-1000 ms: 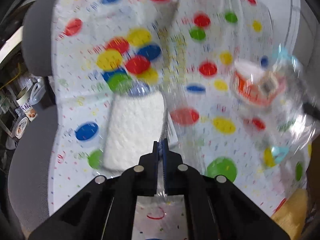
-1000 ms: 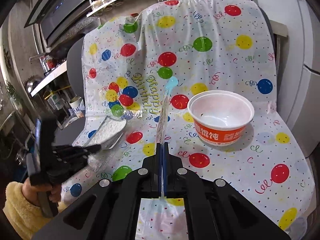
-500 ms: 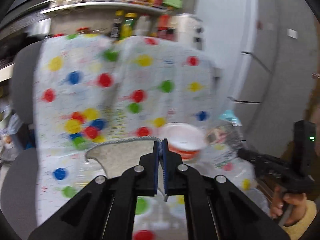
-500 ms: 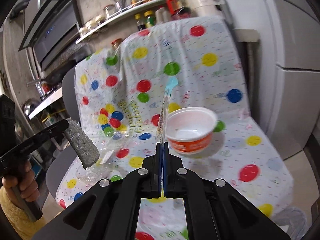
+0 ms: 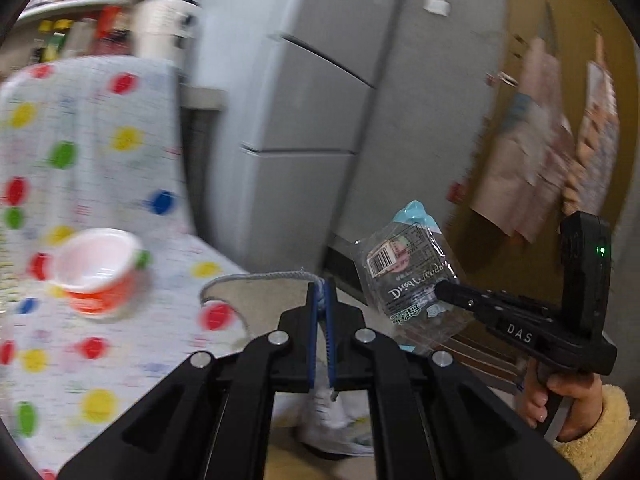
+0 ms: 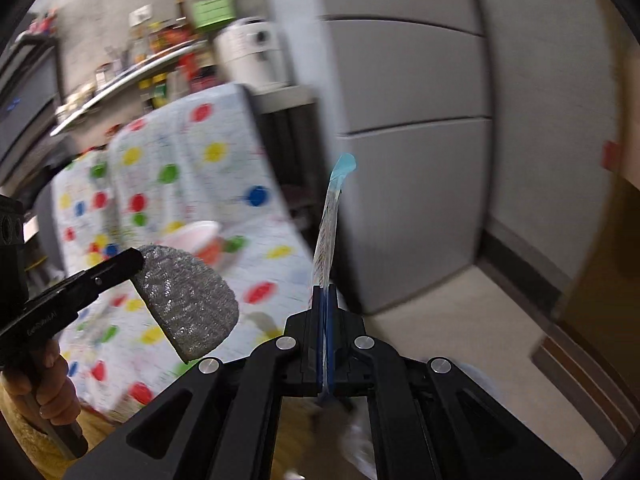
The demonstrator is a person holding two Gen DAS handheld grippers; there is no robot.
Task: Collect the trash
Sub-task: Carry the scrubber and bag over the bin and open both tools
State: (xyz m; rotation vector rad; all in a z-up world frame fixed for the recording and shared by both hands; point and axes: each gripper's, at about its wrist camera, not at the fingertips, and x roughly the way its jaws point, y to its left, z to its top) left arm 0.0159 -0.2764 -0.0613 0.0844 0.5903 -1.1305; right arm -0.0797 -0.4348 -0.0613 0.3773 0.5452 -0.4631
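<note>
Grey fridge (image 5: 320, 120) behind — wrapper (image 6: 329, 236), sponge (image 6: 188, 300) aloft

silvery pad (image 6: 188, 300), clear wrapper (image 5: 408, 276) — both aloft

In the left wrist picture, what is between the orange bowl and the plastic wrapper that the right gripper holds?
In the left wrist view, the grey pad clamped in the left gripper lies between the orange bowl and the plastic wrapper, over the balloon-print cloth.

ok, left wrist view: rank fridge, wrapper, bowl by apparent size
1. Fridge, by far the largest.
2. Clear wrapper and bowl look about equal; the wrapper is nearer the camera, so no ranking between them.
</note>
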